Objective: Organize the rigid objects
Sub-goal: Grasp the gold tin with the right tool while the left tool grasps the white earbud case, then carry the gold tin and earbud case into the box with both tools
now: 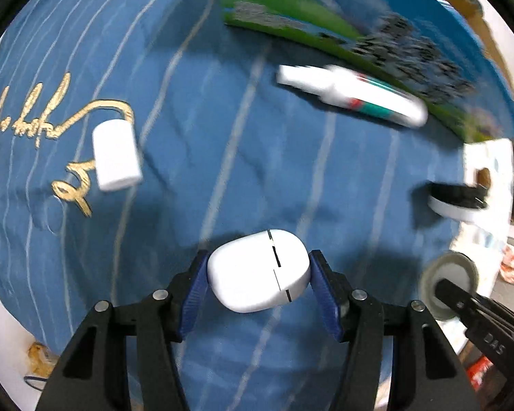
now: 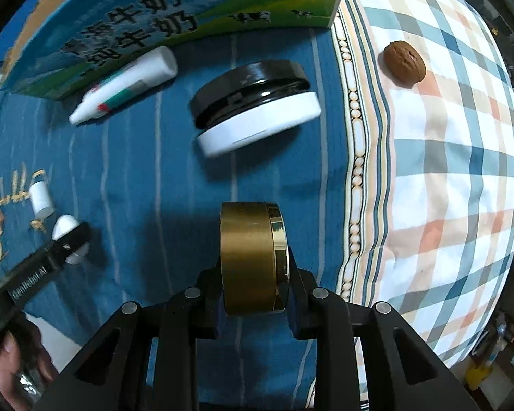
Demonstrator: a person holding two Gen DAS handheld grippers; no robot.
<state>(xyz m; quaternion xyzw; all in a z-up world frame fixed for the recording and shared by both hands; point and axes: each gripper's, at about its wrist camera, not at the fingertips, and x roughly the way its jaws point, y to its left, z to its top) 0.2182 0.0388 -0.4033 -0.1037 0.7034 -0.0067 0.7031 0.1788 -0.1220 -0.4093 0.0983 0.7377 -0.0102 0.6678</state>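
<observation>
The left hand-held gripper is clamped on a white earbud case, its blue pads pressing both sides just above the blue striped cloth. The right hand-held gripper is clamped on a gold round tin, held on edge over the same cloth. Ahead of it a black-lidded white jar lies tilted on the cloth, and a white tube rests against the foot of a milk carton box at the far edge. A small white cylinder lies toward the cloth's left edge, beside gold embroidery. A walnut sits apart on the checked cloth, beyond the blue cloth's right edge.
</observation>
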